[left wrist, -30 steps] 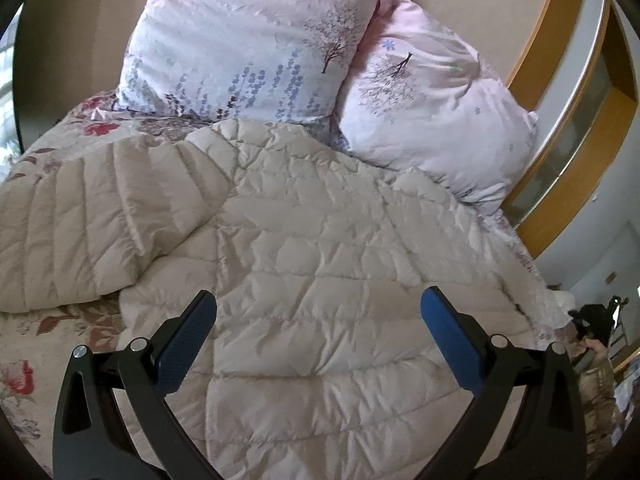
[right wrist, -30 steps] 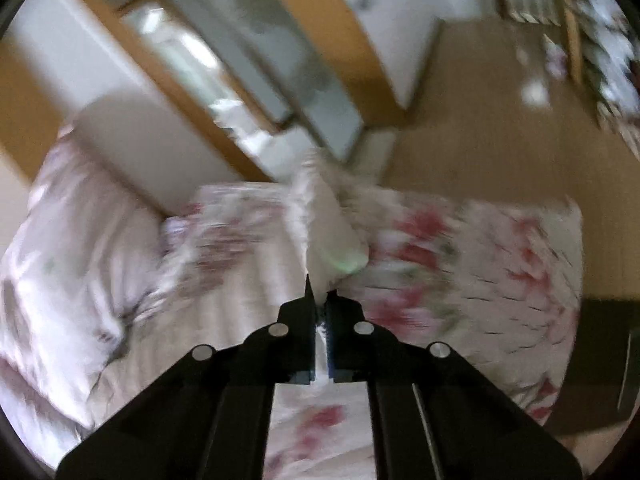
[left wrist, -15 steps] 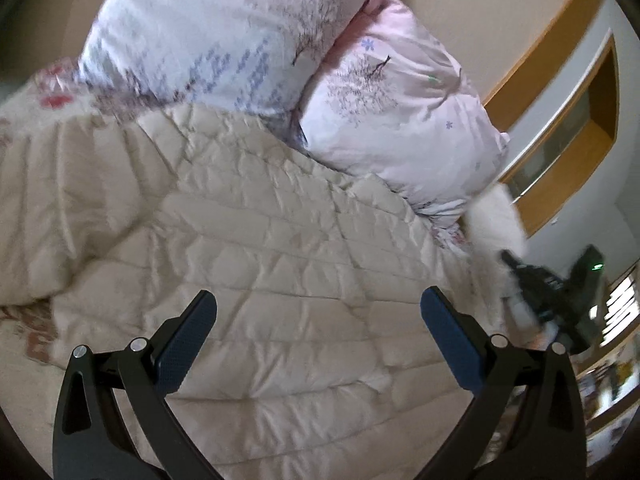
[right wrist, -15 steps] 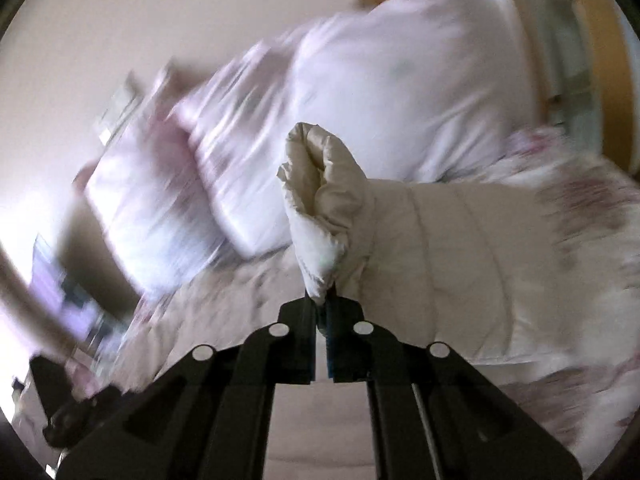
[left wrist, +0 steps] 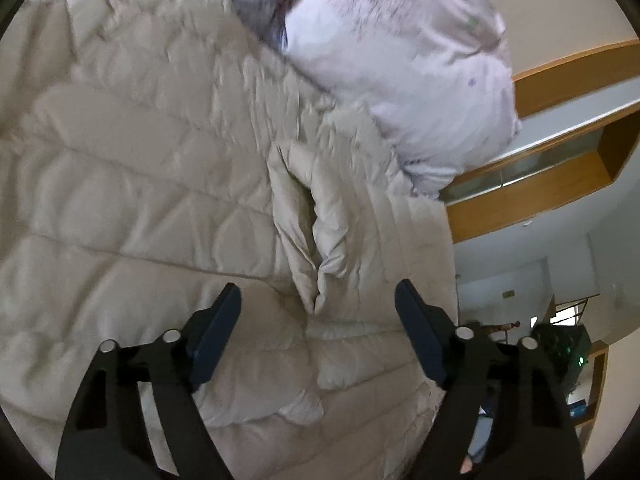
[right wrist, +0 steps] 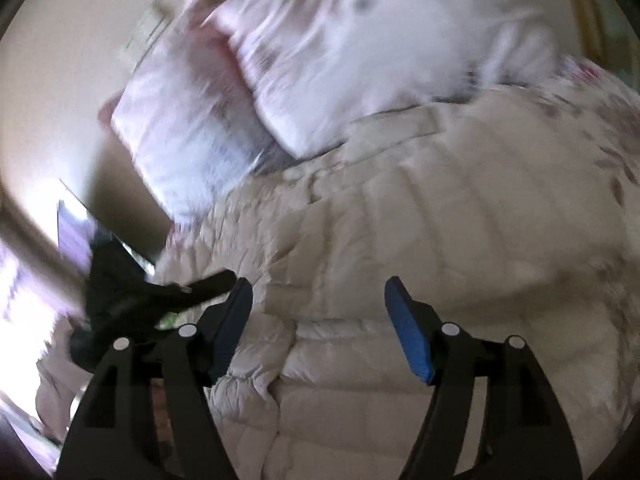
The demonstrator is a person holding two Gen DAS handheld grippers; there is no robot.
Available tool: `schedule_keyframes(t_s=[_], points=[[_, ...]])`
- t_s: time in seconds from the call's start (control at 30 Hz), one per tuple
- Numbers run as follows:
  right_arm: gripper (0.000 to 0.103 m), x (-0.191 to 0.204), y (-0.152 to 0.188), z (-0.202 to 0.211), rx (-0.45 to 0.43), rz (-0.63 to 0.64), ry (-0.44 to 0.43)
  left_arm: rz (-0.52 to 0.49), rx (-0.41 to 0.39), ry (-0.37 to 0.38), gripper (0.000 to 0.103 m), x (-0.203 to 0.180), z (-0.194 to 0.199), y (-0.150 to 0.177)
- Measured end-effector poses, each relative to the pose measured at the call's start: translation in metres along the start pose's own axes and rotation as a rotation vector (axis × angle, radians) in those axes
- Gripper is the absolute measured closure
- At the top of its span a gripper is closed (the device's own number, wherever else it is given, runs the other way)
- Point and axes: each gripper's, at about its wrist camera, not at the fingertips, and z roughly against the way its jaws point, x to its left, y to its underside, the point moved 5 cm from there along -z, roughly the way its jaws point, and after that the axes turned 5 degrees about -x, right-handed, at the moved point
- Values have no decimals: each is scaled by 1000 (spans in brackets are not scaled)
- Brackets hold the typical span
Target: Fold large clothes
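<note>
1. Left wrist view: a cream quilted jacket [left wrist: 160, 184] lies spread over the bed and fills most of the frame. A sleeve end [left wrist: 316, 232] is folded in over the body of the jacket, its cuff lying bunched in a crease just ahead of the fingers.
2. The left gripper [left wrist: 318, 312] points down at the jacket. Its jaws are apart and closing; the sleeve's tip lies between them, but the pads do not press on it.
3. A pale pink pillow [left wrist: 400, 64] sits against the jacket's far edge, upper right. Wooden trim [left wrist: 560, 184] runs along the wall beyond it.
4. Right wrist view, blurred: the same jacket [right wrist: 440, 240] covers the lower and right part of the frame. Two pillows [right wrist: 320, 48] lean at its top edge, one partly over the other.
5. The right gripper [right wrist: 318, 308] has its jaws apart and opening, with nothing gripped; only jacket fabric shows below the gap.
6. The left gripper [right wrist: 160, 296] shows as a dark shape at lower left, its finger over the jacket's edge.
7. Flowered bedding [right wrist: 600, 120] shows at the right edge.
</note>
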Motion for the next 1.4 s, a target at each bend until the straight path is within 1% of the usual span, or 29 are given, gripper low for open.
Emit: schedule_keyframes(t_s=[0.07,0.13,0.17,0.2,0.23,0.27,0.3,0.33,0.43,0.47,0.5,0.53,0.6,0.7,0.77,0.83,0.97,1.0,1.03,1.07,1.1,1.13,1.17,1.2,1.27,1.3,1.33,1.4], points=[[34,-22,-4,11,-4,-86,19,18,25,4,33,-1,-12,2],[34,-43,-3,18,8,-179,15,22,41,4,47,-2,-21,4],[34,-55,-4,20,12,-230,17,28,48,3,50,-2,-26,5],[34,-64,-4,16,14,-262,22,31,49,-1,61,-2,-29,5],[34,-77,-4,15,12,-314,32,35,50,3,76,-2,-32,5],[34,-89,-5,14,6,-368,37,43,57,9,82,-1,-36,4],[34,-97,-7,11,-1,-401,35,47,58,9,91,0,-38,4],[35,-109,-11,10,-23,-445,41,44,53,2,92,2,-39,3],[47,-130,-24,10,-95,-485,94,20,16,-17,96,3,-36,-3],[62,-135,-28,10,-113,-495,101,14,4,-20,96,4,-33,-4],[73,-137,-32,9,-128,-494,102,5,-21,-23,97,4,-27,-8],[89,-136,-38,8,-137,-474,105,-4,-39,-27,97,4,-21,-11],[93,-120,-42,6,-136,-415,82,-26,-78,-33,97,5,-6,-18],[93,-94,-42,-1,-119,-291,77,-65,-141,-72,97,11,17,-25],[93,-78,-35,-12,-81,-235,73,-71,-169,-107,97,22,30,-27],[93,-70,-28,-23,-39,-217,81,-62,-176,-136,97,34,37,-29],[93,-71,-7,-48,70,-195,151,-1,-150,-175,97,62,36,-28],[89,-70,-5,-52,86,-190,162,23,-134,-179,97,69,34,-26],[86,-70,-2,-54,108,-171,190,30,-128,-182,97,69,33,-24],[80,-67,-1,-52,115,-143,216,30,-121,-187,96,70,32,-23],[70,-64,0,-50,116,-117,239,21,-118,-193,96,68,33,-22],[64,-57,0,-46,121,-65,272,12,-117,-199,96,66,34,-21],[59,-48,1,-43,127,-22,283,6,-118,-200,95,64,36,-21],[59,-38,2,-40,137,16,281,1,-117,-193,91,63,39,-20],[60,-10,5,-35,153,99,239,0,-127,-188,75,60,48,-20],[60,4,6,-35,151,137,215,-2,-141,-186,61,61,57,-18],[60,20,5,-36,145,185,190,-6,-161,-184,52,62,67,-16],[62,46,2,-45,127,264,173,-16,-201,-178,50,65,88,-9]])
